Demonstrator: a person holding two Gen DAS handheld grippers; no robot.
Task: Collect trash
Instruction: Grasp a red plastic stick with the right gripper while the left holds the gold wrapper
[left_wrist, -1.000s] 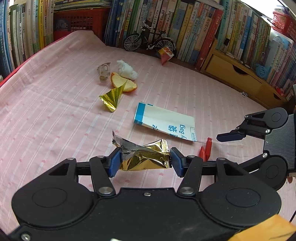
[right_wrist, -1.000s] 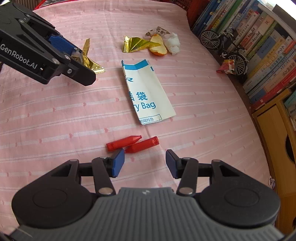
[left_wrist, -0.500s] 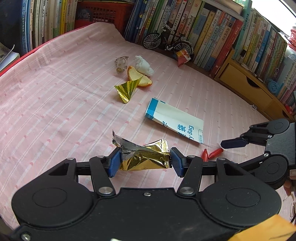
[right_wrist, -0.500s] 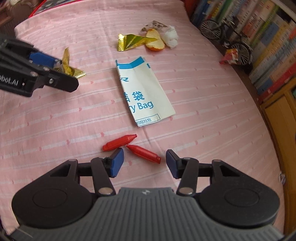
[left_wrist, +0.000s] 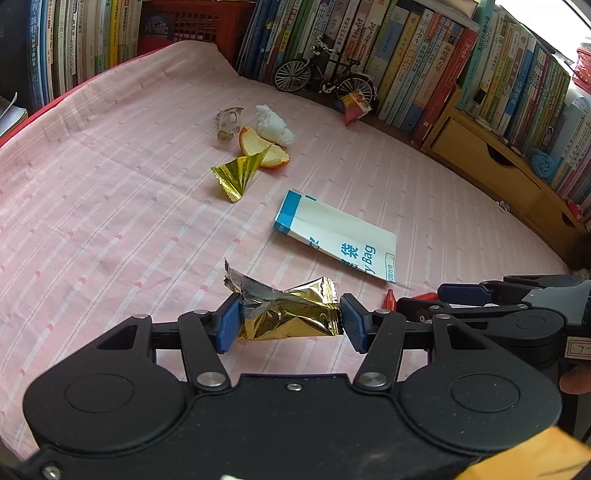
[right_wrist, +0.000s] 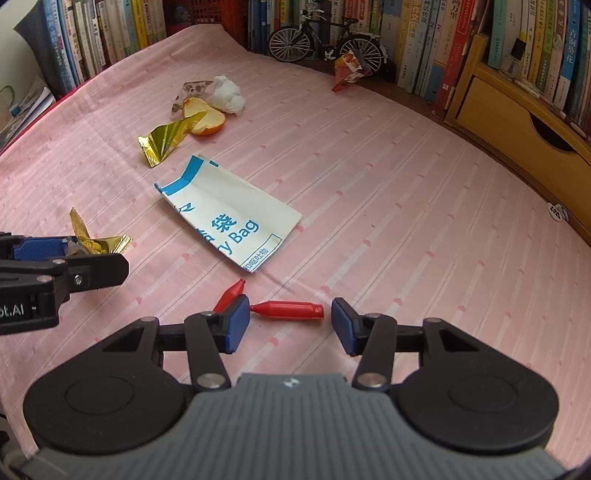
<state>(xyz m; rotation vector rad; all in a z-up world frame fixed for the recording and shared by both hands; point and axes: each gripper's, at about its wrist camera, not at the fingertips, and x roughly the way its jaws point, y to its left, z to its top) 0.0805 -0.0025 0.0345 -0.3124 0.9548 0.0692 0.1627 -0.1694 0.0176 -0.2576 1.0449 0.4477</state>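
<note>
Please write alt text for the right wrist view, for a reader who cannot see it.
The open right gripper brackets a red cap lying on a pink striped cloth. Beyond lie a white-and-blue bag, gold foil and orange peel.

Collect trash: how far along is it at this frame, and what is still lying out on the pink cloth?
Early. Nothing looks collected yet. In hand: the left gripper is shut on a gold foil wrapper; the right gripper, jaws open, brackets a red plastic cap. Left: second red cap, white-and-blue paper bag, folded gold foil, orange peel, tissue wad, clear wrapper, red snack packet.
</note>
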